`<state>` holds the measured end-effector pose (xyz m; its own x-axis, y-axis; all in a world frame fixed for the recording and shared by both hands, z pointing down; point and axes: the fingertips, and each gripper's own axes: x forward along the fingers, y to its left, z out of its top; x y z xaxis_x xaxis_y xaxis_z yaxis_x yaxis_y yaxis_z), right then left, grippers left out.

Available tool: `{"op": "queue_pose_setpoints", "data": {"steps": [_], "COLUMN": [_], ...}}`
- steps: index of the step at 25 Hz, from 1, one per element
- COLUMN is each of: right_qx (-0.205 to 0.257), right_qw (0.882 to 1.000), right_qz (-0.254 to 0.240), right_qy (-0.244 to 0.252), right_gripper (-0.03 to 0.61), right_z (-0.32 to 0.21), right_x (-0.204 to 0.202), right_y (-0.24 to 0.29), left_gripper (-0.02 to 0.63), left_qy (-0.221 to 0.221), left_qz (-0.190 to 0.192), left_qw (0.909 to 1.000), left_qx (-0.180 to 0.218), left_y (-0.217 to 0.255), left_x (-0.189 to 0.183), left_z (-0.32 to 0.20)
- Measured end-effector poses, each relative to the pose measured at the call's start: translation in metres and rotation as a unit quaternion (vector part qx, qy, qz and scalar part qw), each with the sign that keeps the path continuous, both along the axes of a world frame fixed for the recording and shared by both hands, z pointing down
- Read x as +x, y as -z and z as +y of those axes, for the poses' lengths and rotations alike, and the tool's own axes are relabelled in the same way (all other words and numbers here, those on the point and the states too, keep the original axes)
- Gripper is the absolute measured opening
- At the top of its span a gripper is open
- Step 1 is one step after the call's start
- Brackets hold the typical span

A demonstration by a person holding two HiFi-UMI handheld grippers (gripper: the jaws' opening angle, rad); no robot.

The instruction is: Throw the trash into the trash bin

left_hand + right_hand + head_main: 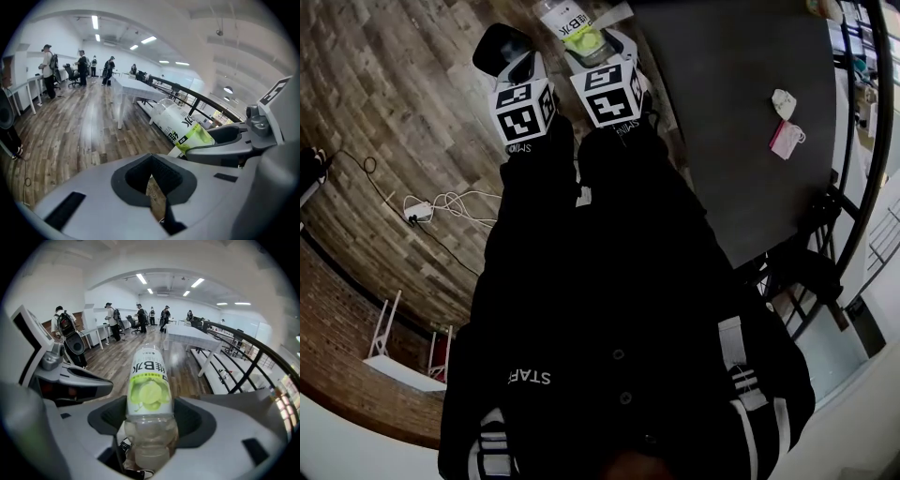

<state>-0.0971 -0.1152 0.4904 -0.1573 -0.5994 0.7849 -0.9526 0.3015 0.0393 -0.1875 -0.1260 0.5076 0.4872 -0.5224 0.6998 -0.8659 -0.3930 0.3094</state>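
The right gripper (150, 423) is clamped around a clear plastic bottle with a green-and-white label (148, 380). The bottle sticks out forward past its jaws. The left gripper (153, 183) is pinched tight on a thin brownish slip of paper (157, 200). Both grippers are held side by side, close together, above a wood-plank floor (403, 103). To the right of the right gripper stands a dark grey table (731, 122). It bears a white crumpled scrap (784, 101) and a pink-and-white piece (787, 139), both well apart from the grippers.
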Motion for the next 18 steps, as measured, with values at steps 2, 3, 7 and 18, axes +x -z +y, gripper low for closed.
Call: {"op": "queue_pose_setpoints", "data": {"steps": [2,3,7,18], "right_qx": [-0.006,-0.010,-0.024,-0.077], "right_qw": [1.000,1.000,0.998,0.992], "right_qz": [-0.002,-0.002,-0.006,-0.017], "right_qy": [0.020,0.028,0.053,0.100], "right_gripper": [0.321,0.321,0.321,0.321], "right_z": [-0.007,-0.010,-0.021,-0.034], "right_x": [-0.019,-0.028,-0.061,-0.121], "right_y": [-0.008,-0.012,-0.033,-0.120], "left_gripper": [0.000,0.000,0.000,0.000], "left_qy": [0.019,0.027,0.052,0.096], "left_qz": [-0.001,-0.001,-0.005,-0.017], "left_qw": [0.9998,0.9996,0.9983,0.9933], "left_qx": [-0.007,-0.010,-0.025,-0.062], "left_y": [-0.008,-0.012,-0.032,-0.112], "left_x": [-0.018,-0.027,-0.060,-0.125], "left_z": [-0.002,-0.003,-0.007,-0.004]}}
